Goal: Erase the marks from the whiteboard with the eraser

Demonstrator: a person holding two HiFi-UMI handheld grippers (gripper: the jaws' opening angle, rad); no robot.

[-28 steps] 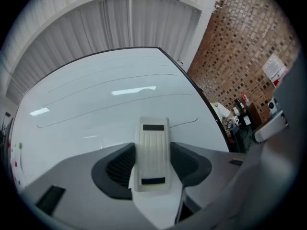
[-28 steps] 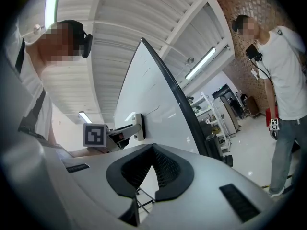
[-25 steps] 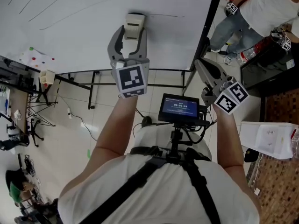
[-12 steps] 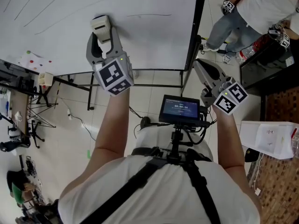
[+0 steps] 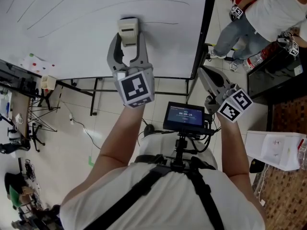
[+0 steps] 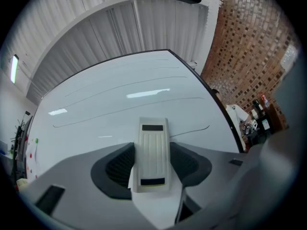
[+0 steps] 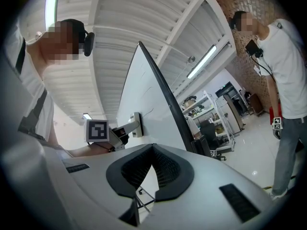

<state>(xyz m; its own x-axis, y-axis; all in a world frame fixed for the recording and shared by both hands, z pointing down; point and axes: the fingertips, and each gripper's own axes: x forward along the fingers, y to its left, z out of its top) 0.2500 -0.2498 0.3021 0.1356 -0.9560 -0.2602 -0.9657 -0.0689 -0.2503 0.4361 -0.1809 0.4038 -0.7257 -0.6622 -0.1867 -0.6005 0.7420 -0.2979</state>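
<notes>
Pressing the white eraser [image 5: 128, 28] against the whiteboard [image 5: 67, 42], the left tool [image 5: 128, 41] is clamping it from both sides. In the left gripper view its jaws are standing wide, the dark pads [image 6: 120, 163] bearing on the long edges of the ribbed plastic eraser [image 6: 153, 152], which is sticking out beyond the jaw tips towards the whiteboard [image 6: 120, 95]. The eraser is sitting in the lower right part of the whiteboard, just at the left end of a short thin pen line [image 5: 163, 23] that is running on towards the whiteboard's black right edge. Longer curved pen lines [image 5: 96, 6] are arcing across the whiteboard above and to the left of the eraser.

The right tool [image 5: 206, 74] is hanging off the whiteboard, just beyond its right edge and below its lower corner, touching nothing. In the right gripper view that right tool [image 7: 152, 150] is showing its jaw tips meeting, with nothing between them; the whiteboard [image 7: 144, 95] is appearing edge-on past them, with the eraser [image 7: 136, 123] lying against its face.

A second person [image 5: 268, 8] in a white shirt is standing to the right of the whiteboard, well apart from it. A small monitor [image 5: 184, 115] is glowing on the wearer's chest mount, below the whiteboard.
</notes>
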